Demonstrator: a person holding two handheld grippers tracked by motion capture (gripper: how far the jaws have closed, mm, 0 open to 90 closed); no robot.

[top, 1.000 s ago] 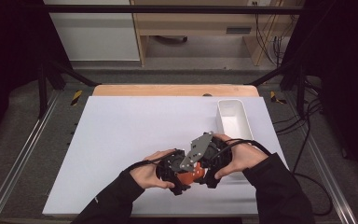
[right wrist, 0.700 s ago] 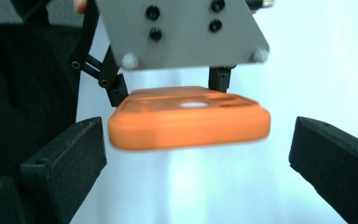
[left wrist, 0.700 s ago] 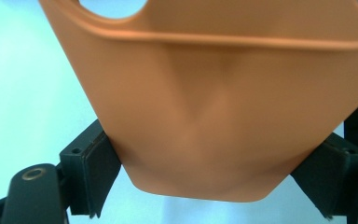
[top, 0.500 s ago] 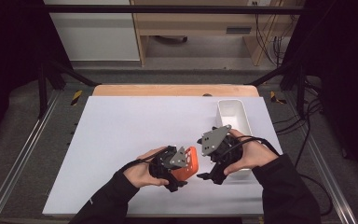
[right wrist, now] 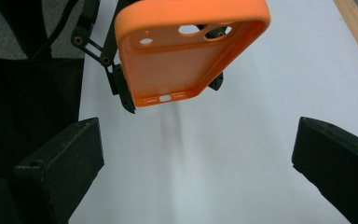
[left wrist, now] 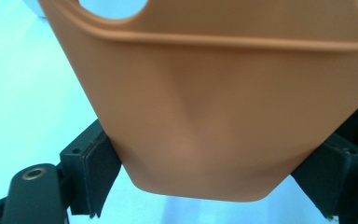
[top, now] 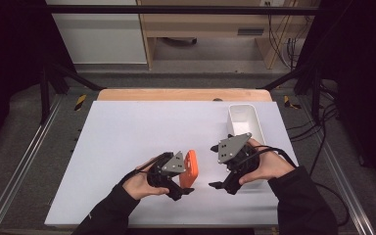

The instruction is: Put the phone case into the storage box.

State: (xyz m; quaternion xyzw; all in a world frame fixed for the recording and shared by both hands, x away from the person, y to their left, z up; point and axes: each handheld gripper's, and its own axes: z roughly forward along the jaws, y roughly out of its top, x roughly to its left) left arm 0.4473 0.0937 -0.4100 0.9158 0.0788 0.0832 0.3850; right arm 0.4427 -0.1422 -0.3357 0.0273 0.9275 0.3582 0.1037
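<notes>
Near the front edge of the desk (top: 127, 147), your left gripper (top: 176, 183) holds the orange phone case (top: 190, 169) clear of the surface.

Your left jaws are clamped on the case's two long sides near one end, as the left gripper view shows, with the case (left wrist: 223, 116) rising between the black pads. From the right gripper view the case (right wrist: 186, 56) faces you with its hollow inner side, camera cut-outs at the far end and port slots at the near end. Your right gripper (top: 220, 185) sits just beside the case without touching it, its jaws spread wide apart and empty. Behind your right hand (top: 267, 166) a white tray (top: 245, 117) lies on the desk near the right edge.
</notes>
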